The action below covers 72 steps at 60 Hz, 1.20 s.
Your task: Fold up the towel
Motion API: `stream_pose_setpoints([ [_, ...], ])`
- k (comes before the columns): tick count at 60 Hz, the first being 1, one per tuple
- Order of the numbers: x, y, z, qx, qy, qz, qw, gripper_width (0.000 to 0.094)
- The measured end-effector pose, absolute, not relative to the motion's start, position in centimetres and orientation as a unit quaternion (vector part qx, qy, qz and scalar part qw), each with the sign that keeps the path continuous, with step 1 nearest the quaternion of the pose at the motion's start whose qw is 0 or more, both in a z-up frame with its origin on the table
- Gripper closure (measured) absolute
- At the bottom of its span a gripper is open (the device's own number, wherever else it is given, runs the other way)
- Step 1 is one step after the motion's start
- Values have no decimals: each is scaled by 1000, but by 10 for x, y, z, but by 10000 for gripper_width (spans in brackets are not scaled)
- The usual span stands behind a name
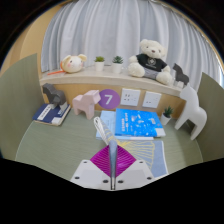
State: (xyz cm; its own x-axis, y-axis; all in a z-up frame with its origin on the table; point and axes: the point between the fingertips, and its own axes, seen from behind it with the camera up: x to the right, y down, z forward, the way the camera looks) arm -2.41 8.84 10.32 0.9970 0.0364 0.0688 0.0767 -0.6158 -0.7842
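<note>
Fingers (115, 165): lying nearly closed, purple pads almost meeting, seemingly pinching the near edge of the towel (137, 140), though contact is hard to confirm. Towel: blue and white, resting on the worktop (60, 140), extending ahead and slightly right of the fingers.

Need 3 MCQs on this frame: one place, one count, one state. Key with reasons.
1. Where is the blue towel?
A. just beyond the fingers
B. on the shelf
C. hanging on the curtain

2. How many potted plants stand on the shelf?
A. none
B. two
C. five

3. How is the gripper?
A. wide open
B. shut, empty
C. clamped on the teddy bear

Key:
A, the towel lies flat ahead of the pads.
B, two small plants stand side by side left of the teddy bear.
B, pads meet, nothing visible between them.
</note>
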Motion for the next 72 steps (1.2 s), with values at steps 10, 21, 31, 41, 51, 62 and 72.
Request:
stream_pose_setpoints([
  [10, 103, 89, 127, -890, 8, -47, 454, 902],
  [21, 177, 77, 35, -923, 9, -34, 383, 853],
  [31, 197, 69, 23, -926, -39, -62, 370, 352],
  [41, 181, 60, 89, -907, -26, -43, 417, 195],
  [51, 142, 31, 187, -879, -7, -10, 476, 134],
  [62, 108, -34, 253, -857, 4, 3, 516, 136],
  [72, 82, -104, 263, -854, 3, -7, 519, 134],
])
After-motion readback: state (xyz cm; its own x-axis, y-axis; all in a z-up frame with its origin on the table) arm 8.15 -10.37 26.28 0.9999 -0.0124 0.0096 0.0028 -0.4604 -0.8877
